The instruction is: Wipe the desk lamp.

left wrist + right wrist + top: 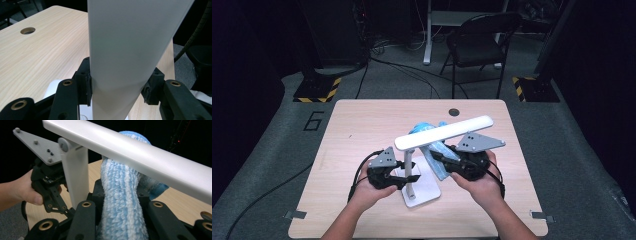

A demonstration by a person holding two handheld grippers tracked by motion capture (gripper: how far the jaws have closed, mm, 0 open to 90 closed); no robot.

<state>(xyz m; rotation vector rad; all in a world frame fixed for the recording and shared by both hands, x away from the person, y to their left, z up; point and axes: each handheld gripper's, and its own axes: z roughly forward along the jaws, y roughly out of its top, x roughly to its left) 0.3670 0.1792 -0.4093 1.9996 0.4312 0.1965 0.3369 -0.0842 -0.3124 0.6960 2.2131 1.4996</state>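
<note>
Fluffy blue-and-white striped cloth [122,202] pinched in right gripper [120,195], under white lamp [140,157]

A pale wooden table [362,130] carries a white lamp's base [424,192].

This looks like a lab or studio: a wooden table [362,130] on grey carpet, hazard-striped stand bases [317,90] (yellow and black), loose cables [402,67], a folding chair [479,45], dark surroundings.
</note>
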